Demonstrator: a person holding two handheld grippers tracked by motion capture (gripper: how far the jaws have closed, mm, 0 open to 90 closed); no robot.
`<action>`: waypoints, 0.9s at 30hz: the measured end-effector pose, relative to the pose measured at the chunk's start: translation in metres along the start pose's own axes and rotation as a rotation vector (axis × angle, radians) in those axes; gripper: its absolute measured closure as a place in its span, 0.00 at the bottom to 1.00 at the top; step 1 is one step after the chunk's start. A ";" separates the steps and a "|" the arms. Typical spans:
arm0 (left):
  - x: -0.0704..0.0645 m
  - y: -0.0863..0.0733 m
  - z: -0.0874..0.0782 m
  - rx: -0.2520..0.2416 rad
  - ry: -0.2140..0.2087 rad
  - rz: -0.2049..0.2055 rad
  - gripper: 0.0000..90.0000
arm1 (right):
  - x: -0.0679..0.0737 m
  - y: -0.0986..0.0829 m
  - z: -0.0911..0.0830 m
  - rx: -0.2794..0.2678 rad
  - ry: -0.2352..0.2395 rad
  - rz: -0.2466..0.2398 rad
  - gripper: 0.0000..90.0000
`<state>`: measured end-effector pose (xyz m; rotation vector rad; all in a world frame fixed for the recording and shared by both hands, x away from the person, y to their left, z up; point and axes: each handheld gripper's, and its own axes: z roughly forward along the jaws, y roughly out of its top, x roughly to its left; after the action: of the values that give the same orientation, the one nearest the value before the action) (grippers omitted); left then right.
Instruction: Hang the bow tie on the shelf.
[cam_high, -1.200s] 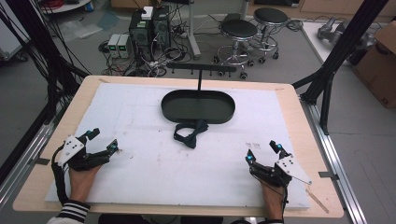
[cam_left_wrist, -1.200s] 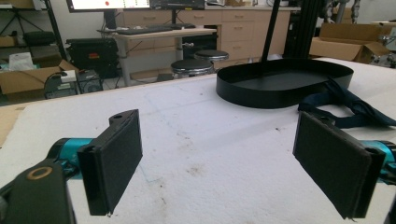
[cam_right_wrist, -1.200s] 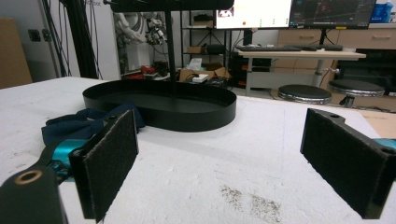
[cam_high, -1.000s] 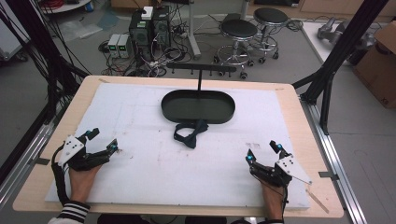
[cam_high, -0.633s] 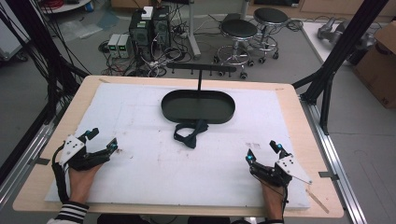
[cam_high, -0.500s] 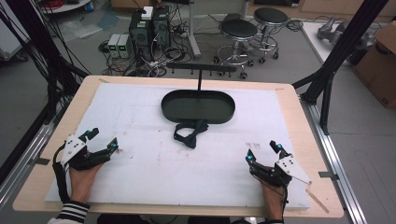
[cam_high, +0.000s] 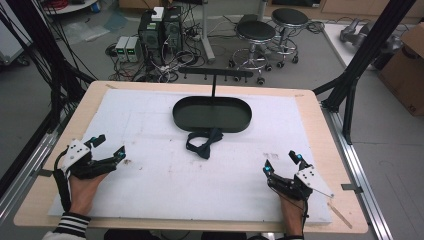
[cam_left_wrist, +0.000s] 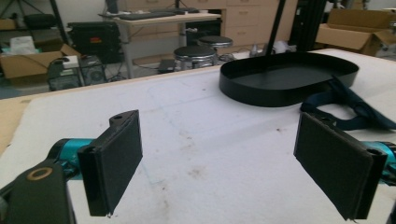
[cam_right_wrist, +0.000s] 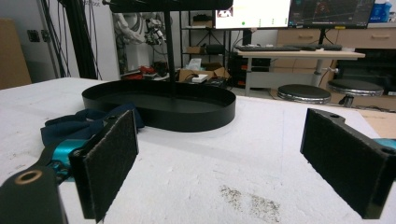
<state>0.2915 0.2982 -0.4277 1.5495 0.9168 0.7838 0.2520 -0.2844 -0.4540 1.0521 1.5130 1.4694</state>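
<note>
A black oval tray (cam_high: 212, 115) lies at the back middle of the white mat, with a T-shaped black stand (cam_high: 214, 75) rising behind it. A dark blue bow tie (cam_high: 204, 142) lies on the mat against the tray's near rim; it also shows in the left gripper view as the bow tie (cam_left_wrist: 348, 105) and in the right gripper view as the bow tie (cam_right_wrist: 79, 123). My left gripper (cam_high: 109, 146) rests open at the mat's left edge, nothing between its pads (cam_left_wrist: 114, 161). My right gripper (cam_high: 282, 162) rests open near the front right, its pads (cam_right_wrist: 109, 161) wide apart.
The white mat (cam_high: 150, 175) covers most of the wooden table (cam_high: 320, 125). Black frame posts (cam_high: 360, 60) stand off the right and left corners. Stools (cam_high: 255, 32), computers and cables crowd the floor behind the table. A cardboard box (cam_high: 407, 65) sits far right.
</note>
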 end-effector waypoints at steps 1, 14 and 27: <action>-0.001 0.003 0.001 0.001 -0.007 0.003 0.17 | 0.000 0.000 0.000 0.000 0.000 0.000 0.11; -0.016 0.044 0.022 0.081 -0.127 0.025 0.17 | 0.000 0.000 0.000 -0.002 0.000 0.000 0.11; -0.047 0.064 0.055 0.194 -0.283 0.054 0.17 | 0.000 0.000 0.000 -0.004 -0.003 -0.002 0.11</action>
<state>0.3258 0.2255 -0.3740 1.8077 0.7604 0.5060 0.2519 -0.2847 -0.4541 1.0494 1.5077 1.4686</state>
